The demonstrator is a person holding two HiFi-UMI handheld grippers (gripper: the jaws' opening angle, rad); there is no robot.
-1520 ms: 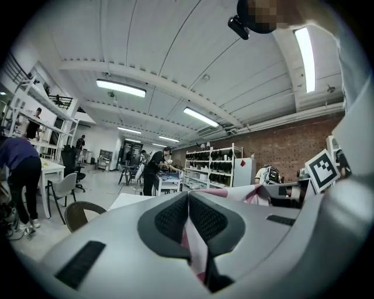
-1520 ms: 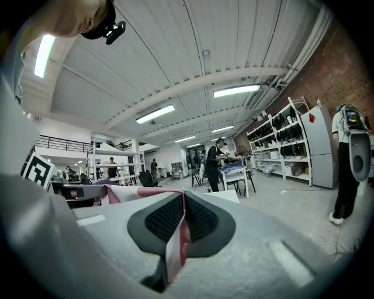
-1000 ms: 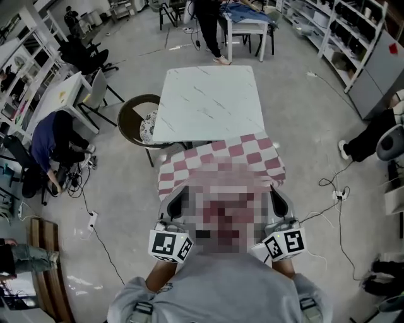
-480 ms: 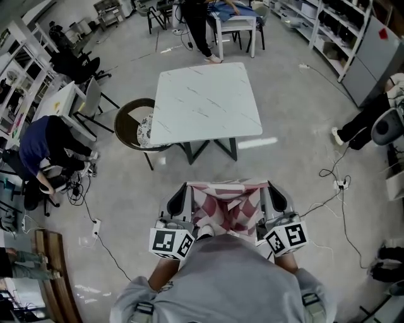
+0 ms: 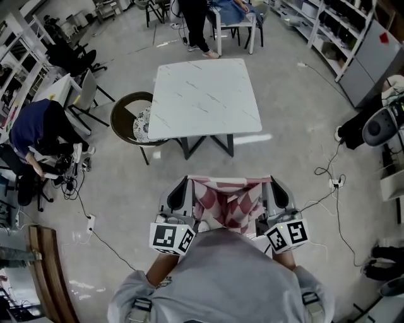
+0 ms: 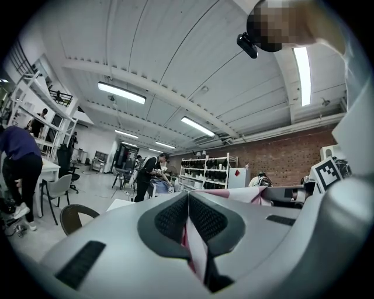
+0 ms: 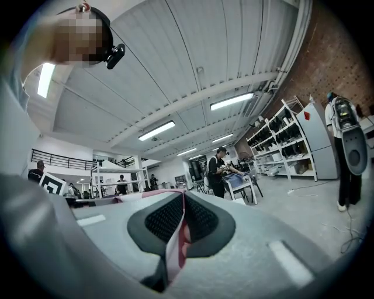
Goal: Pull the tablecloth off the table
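Observation:
The red-and-white checked tablecloth (image 5: 228, 205) hangs bunched between my two grippers, close in front of my chest, clear of the table. My left gripper (image 5: 184, 183) is shut on its left corner, and the cloth's edge (image 6: 196, 252) shows pinched between the dark pads (image 6: 174, 217). My right gripper (image 5: 267, 181) is shut on the right corner, with a strip of cloth (image 7: 174, 245) caught between its pads (image 7: 198, 219). The white marble-patterned table (image 5: 205, 98) stands bare farther ahead, on the grey floor.
A round brown chair (image 5: 130, 120) sits at the table's left side. Cables (image 5: 328, 183) run across the floor on the right. A person (image 5: 35, 129) bends over at a desk on the left; another person (image 5: 197, 19) stands beyond the table. Shelving (image 5: 344, 31) lines the right side.
A second ago the cloth still draped from the table's near edge; it has since come off entirely and now hangs gathered between my grippers, while the table looks farther away.

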